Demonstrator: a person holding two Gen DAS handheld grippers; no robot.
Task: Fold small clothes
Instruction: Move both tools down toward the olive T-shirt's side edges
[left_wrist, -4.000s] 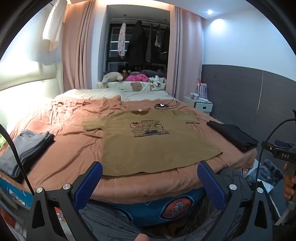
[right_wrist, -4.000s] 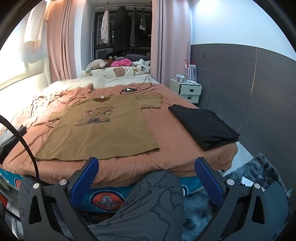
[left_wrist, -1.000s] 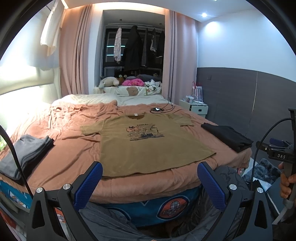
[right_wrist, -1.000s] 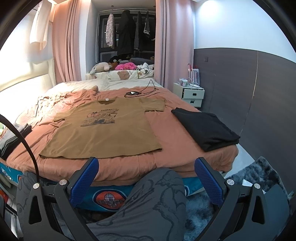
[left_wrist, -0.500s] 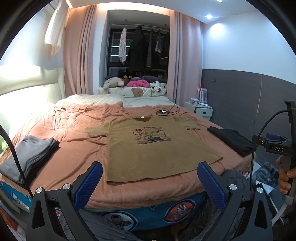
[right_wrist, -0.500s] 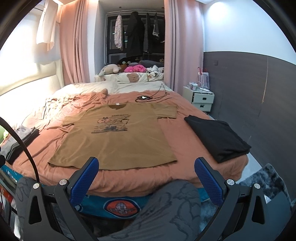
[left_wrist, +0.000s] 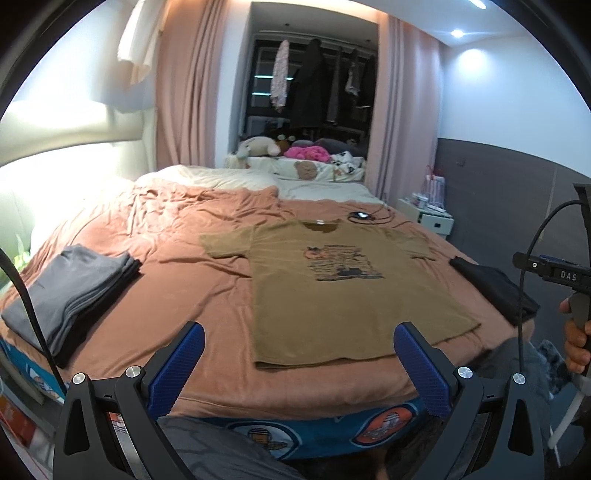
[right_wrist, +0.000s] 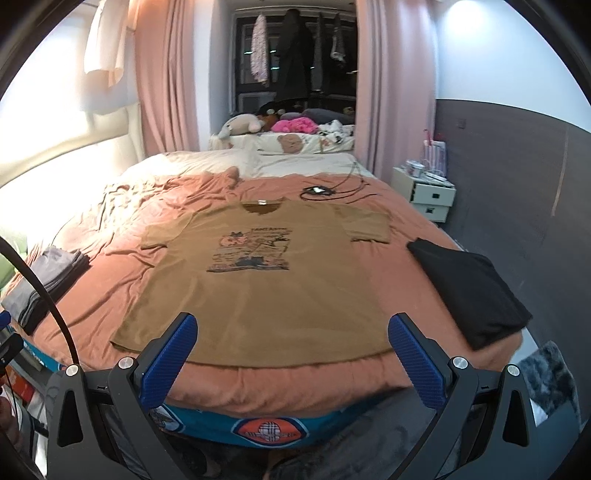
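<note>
Brown T-shirt (right_wrist: 266, 280) lies flat at the bed's (right_wrist: 295, 384) near edge; our left gripper (left_wrist: 299, 365) and right gripper (right_wrist: 291, 354) gape wide, and pinching bedspread with hem would spoil the fold.

White letters "DAS" stood on the black housing of the right claw (left_wrist: 570, 275). The printed lettering on the brown T-shirt (right_wrist: 258, 273) was too small to read.

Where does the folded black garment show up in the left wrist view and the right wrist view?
Left wrist: black garment at far right, partly cut off by a cable.
Right wrist: black garment right of centre, fully visible.
Shared landmark: brown T-shirt, lying flat just beside it.
</note>
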